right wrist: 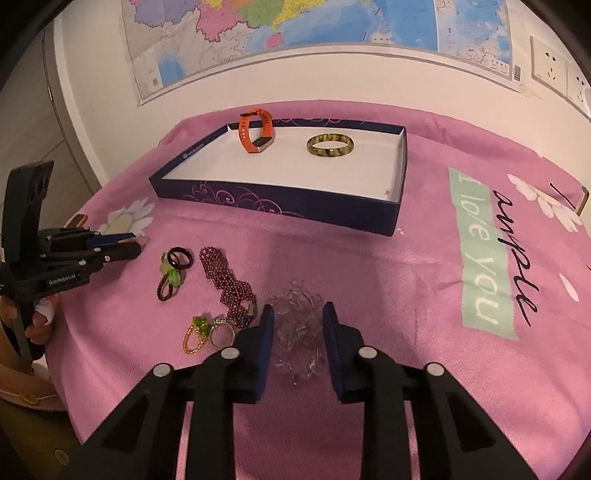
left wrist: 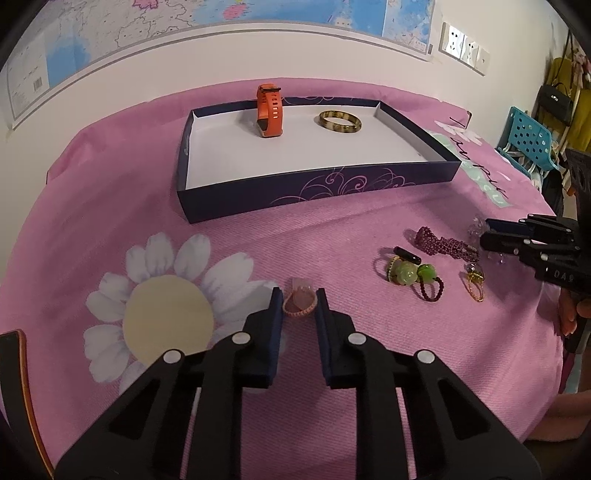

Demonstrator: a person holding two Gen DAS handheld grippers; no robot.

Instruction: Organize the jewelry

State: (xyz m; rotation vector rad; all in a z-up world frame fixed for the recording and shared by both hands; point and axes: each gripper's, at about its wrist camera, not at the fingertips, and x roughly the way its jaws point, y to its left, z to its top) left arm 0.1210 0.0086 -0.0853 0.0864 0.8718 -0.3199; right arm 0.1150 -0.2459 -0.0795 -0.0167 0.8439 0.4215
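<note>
My left claw pinches a pink bracelet on the pink-clothed desk — my right claw, jaws narrow, brackets a clear crystal bracelet; whether its pads press, I cannot tell. An orange watch and amber bangle sit inside the navy box.

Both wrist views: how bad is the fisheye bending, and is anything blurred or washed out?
Left wrist view: the navy cardboard tray bows strongly, corners vignette black, the pink braided ring stays sharp. Right wrist view: the wall map curves, the clear crystal bead bracelet reads faintly against pink cloth; lighting even, no glare.
</note>
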